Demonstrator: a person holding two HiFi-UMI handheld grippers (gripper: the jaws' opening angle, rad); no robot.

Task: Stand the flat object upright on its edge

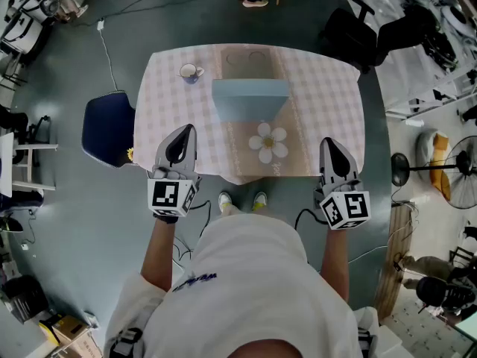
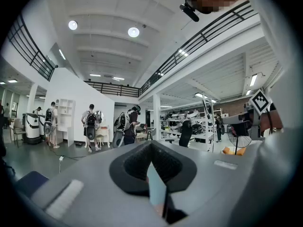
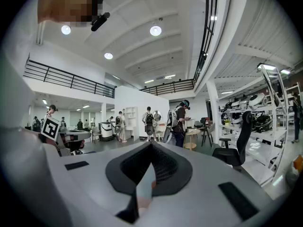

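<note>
Pale blue flat object (image 1: 250,99) sits mid-bench (image 1: 328,103), just far of a flower mat (image 1: 267,142); a cup (image 1: 190,71) stands far left. The left hand-held gripper (image 1: 187,131) and right hand-held gripper (image 1: 329,143) are at the near edge, jaws pressed together, empty. Our judgement: spread both, pinch opposite edges, tip slowly, steady before release.

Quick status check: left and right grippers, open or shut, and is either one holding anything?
Left gripper: closed, jaws together, holding nothing.
Right gripper: closed, jaws together, holding nothing.
</note>
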